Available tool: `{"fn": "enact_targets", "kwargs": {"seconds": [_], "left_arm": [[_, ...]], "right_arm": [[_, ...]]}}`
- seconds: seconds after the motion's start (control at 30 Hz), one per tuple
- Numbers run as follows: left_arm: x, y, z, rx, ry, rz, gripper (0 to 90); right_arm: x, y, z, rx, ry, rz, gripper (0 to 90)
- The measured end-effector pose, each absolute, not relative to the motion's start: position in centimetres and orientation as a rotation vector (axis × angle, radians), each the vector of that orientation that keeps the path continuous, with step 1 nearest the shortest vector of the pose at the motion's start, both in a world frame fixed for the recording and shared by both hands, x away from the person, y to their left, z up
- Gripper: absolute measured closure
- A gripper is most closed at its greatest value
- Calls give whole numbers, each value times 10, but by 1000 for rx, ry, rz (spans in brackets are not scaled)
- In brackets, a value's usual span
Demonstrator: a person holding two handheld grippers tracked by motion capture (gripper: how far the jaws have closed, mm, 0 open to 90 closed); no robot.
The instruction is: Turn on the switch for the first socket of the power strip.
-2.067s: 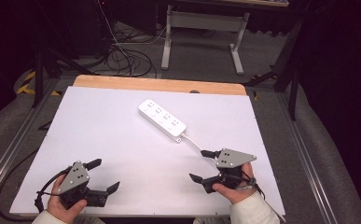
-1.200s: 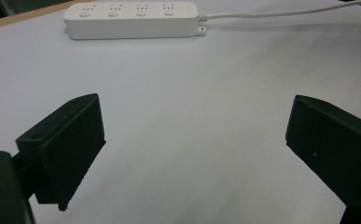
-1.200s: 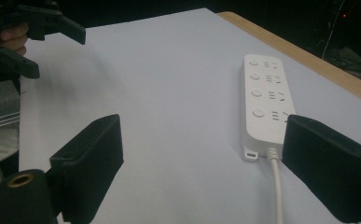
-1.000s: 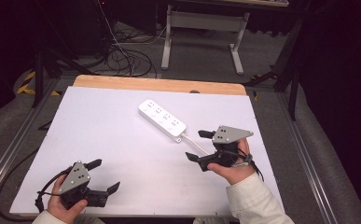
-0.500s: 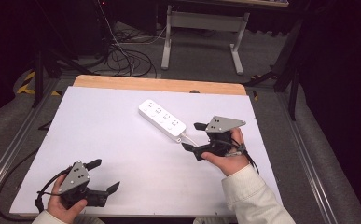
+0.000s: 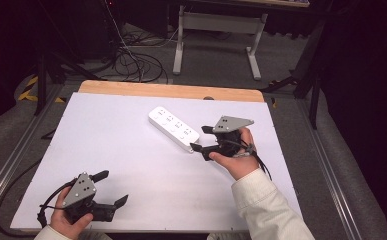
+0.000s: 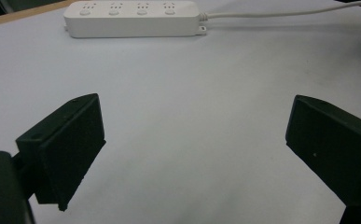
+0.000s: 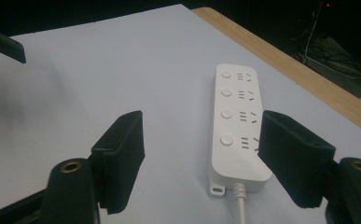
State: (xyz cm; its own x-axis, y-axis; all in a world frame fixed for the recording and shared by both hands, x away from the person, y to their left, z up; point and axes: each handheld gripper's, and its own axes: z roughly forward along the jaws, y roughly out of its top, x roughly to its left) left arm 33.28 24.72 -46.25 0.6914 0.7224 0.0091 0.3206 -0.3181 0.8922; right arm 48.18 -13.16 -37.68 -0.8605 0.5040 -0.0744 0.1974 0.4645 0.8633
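Observation:
A white power strip [image 6: 173, 129] lies slantwise on the white table top [image 6: 106, 145], its cable [image 8: 240, 205] running toward the person. My right gripper [image 6: 199, 138] has its jaws at the strip's cable end. In the right gripper view that end [image 8: 236, 126] sits between the jaws of my right gripper [image 8: 206, 154], nearer the right one, with the pads off it. The jaws have just been closing and are still open. My left gripper [image 6: 113, 187] rests near the front left corner, wide open with nothing between its fingers; its own view shows the strip [image 7: 131, 18] far ahead.
A wooden strip [image 6: 171, 90] edges the far side of the table. Behind it on the floor stand a desk frame [image 6: 216, 30] and a tangle of cables [image 6: 131, 55]. Metal rails run along both sides of the table.
My right gripper has moved forward and left from the table's front right to the strip's cable end, and its jaws have narrowed. The left gripper has stayed still.

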Motion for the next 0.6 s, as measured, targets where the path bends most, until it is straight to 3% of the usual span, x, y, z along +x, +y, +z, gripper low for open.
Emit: {"fn": "enact_targets", "kwargs": {"seconds": [0.1, 0.13, 0.6], "left_arm": [[333, 247, -462, 1915, 809, 510, 54], [333, 247, -463, 1916, 810, 505, 54], [332, 246, -463, 1913, 807, 494, 53]], "right_arm": [[484, -129, -377, 591, 2395, 1345, 353], [486, -127, -378, 588, 2401, 1352, 401], [504, -115, -389, 670, 2408, 1341, 410]]}}
